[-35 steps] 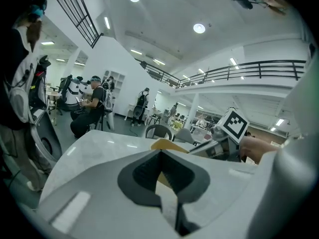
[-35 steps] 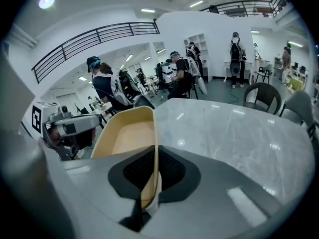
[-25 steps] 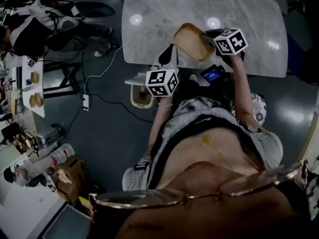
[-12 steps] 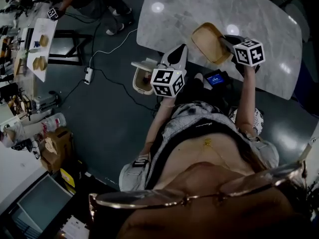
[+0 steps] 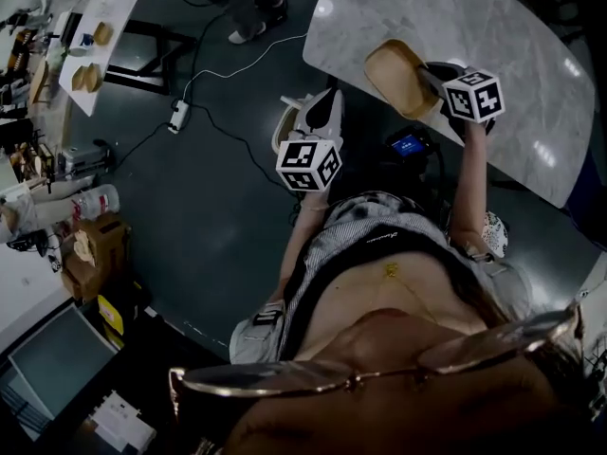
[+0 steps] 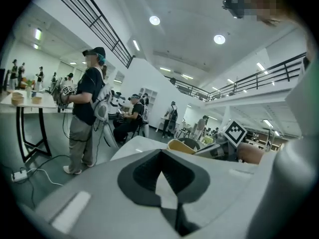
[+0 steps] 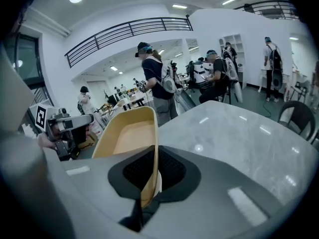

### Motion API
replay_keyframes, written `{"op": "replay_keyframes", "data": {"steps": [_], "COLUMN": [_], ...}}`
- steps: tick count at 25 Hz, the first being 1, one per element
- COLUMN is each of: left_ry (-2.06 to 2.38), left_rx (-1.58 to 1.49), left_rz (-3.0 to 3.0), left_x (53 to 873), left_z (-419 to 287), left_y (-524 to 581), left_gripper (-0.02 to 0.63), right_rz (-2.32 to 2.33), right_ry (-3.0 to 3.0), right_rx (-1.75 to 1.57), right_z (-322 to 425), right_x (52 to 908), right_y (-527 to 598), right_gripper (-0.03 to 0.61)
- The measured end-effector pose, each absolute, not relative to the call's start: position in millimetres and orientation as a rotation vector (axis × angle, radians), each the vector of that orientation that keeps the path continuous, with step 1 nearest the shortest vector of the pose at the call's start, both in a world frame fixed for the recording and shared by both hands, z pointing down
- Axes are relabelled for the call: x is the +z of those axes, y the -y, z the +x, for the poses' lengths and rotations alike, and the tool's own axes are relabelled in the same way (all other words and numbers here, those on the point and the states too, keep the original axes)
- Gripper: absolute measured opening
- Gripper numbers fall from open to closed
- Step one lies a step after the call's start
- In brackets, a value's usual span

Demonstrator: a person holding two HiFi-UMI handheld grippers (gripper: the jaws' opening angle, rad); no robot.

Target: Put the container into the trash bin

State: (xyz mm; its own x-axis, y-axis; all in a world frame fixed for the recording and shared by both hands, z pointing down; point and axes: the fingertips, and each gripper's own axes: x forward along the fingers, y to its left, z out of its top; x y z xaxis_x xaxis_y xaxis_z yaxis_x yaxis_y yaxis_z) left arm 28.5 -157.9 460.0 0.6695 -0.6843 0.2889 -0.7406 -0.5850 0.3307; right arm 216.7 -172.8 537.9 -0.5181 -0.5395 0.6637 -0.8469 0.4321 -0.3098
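Observation:
In the head view the tan container (image 5: 398, 79) hangs tilted over the near edge of the marble table (image 5: 493, 36), with my right gripper (image 5: 429, 81) shut on its rim. The right gripper view has the container (image 7: 127, 138) standing on edge between the jaws of that gripper (image 7: 151, 183). My left gripper (image 5: 322, 112) is held lower, over the floor beside the table, jaws shut with nothing in them (image 6: 162, 183). The white trash bin (image 5: 281, 133) peeks out on the floor behind the left gripper and is mostly hidden.
A power strip (image 5: 177, 115) with a white cable lies on the dark floor. At upper left stands a side table (image 5: 95, 50) with small items. A cardboard box (image 5: 95, 254) sits at left. A lit screen (image 5: 408, 143) glows under the table edge. People (image 6: 87, 113) stand beyond.
The head view has swung, so table and floor shift right and down. The left gripper now covers more of the trash bin. The right gripper still holds the container at the table edge.

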Motion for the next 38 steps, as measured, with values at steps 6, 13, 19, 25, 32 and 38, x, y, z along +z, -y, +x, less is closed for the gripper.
{"op": "replay_keyframes", "data": {"steps": [6,13,19,25,32,38], "left_ry": [1.29,1.411,1.469,1.521,1.55,1.573], "left_rx": [0.167,0.132,0.096,0.075,0.086,0.086], "left_rz": [2.398,2.345,2.284,2.221,2.166,2.127], "left_x": [467,464,471,478,488,490], "left_z": [-119,-239,-273,-294,-304,-317], "left_y": [170,166,155,144,135,126], "left_gripper": [0.0,0.0,0.0,0.0,0.0,0.0], "right_rz": [1.029,0.867,0.738,0.67,0.603,0.599], "right_ry": [2.294,2.355,2.367,2.349,2.3,2.208], "right_rx": [0.851,0.835,0.799,0.767,0.76,0.793], "right_z": [73,-57,-107,-131,-151,-169], "right_x": [544,547,549,558,602,676], "right_y": [189,186,181,182,183,187], "right_gripper": [0.037,0.037,0.037,0.037,0.037,0.038]}}
